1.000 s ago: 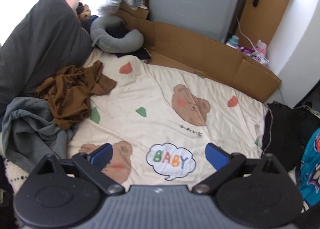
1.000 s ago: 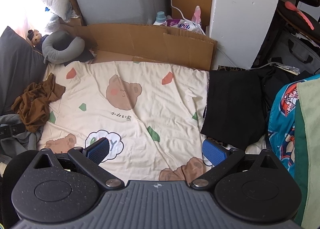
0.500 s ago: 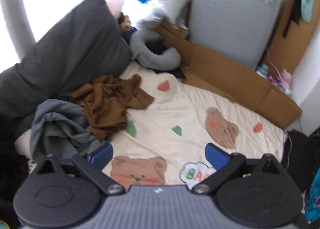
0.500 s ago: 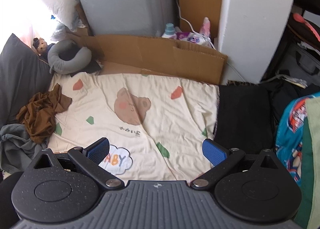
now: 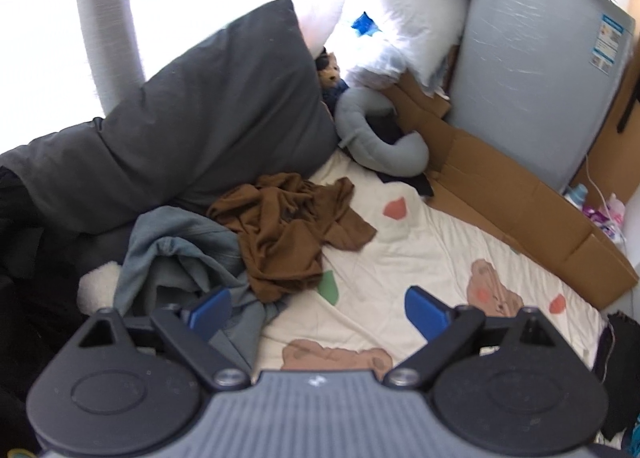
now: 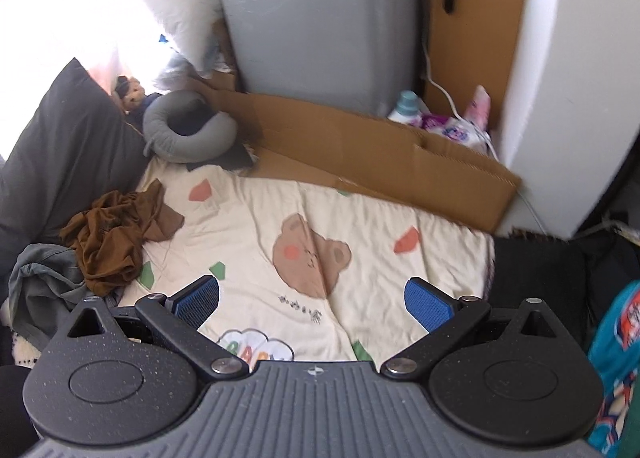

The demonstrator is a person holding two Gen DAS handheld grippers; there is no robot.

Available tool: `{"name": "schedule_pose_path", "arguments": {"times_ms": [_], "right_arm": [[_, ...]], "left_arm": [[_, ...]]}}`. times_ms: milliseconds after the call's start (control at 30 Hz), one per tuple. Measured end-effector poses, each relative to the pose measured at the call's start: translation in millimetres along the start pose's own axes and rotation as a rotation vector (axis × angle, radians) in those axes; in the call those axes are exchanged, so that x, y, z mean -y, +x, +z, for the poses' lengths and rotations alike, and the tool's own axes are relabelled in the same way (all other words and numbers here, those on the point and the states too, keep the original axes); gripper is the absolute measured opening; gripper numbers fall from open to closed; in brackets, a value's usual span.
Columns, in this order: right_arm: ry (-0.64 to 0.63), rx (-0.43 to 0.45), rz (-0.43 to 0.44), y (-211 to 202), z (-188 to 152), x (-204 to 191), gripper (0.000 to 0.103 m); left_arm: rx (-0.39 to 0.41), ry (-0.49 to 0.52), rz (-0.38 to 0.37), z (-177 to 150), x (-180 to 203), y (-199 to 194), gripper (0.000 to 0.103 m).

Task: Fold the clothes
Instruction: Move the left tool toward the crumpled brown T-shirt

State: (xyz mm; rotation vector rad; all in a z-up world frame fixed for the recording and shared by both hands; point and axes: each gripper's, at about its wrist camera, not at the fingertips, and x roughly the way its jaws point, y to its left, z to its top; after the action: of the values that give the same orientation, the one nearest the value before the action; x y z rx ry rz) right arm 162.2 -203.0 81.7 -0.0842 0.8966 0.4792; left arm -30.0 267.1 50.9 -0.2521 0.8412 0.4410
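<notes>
- Fingers of the left gripper (image 5: 318,308) stand wide but are closing, nothing between the blue pads (image 5: 426,312), nothing touched
- Left one hangs over the edge of the grey-blue garment (image 5: 180,258), crumpled by the dark pillow (image 5: 208,113)
- Right gripper (image 6: 312,304) is spread wide and empty above the bear-print sheet (image 6: 380,217)
- Brown garment (image 5: 288,234) lies bunched on the sheet's corner, overlapping the grey-blue one, just beside the pillow
- Black cloth (image 6: 536,278) lies at the sheet's other edge, well apart from both
</notes>
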Motion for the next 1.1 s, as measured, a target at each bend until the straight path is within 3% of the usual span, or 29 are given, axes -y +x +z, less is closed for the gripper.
{"name": "schedule_pose_path", "arguments": {"times_ms": [367,533,767,1100], "right_arm": [[-0.057,0.006,0.140,39.5,9.5,-20.7,0.102],[-0.072,0.039,0.251,54.6,11.0,-27.1,0.101],[-0.124,0.060,0.293,82.7,17.3,-43.4,0.100],[-0.128,-0.013,0.314,140.6,22.1,-62.7,0.100]], "left_arm": [[0.001,-0.033,0.025,-3.1,-16.2,42.9,0.083],[0.045,-0.085,0.030,-6.0,-21.2,58.8,0.080],[0.066,-0.120,0.037,-6.9,-24.3,83.4,0.078],[0.044,-0.122,0.046,-13.7,-24.6,137.7,0.078]]}}
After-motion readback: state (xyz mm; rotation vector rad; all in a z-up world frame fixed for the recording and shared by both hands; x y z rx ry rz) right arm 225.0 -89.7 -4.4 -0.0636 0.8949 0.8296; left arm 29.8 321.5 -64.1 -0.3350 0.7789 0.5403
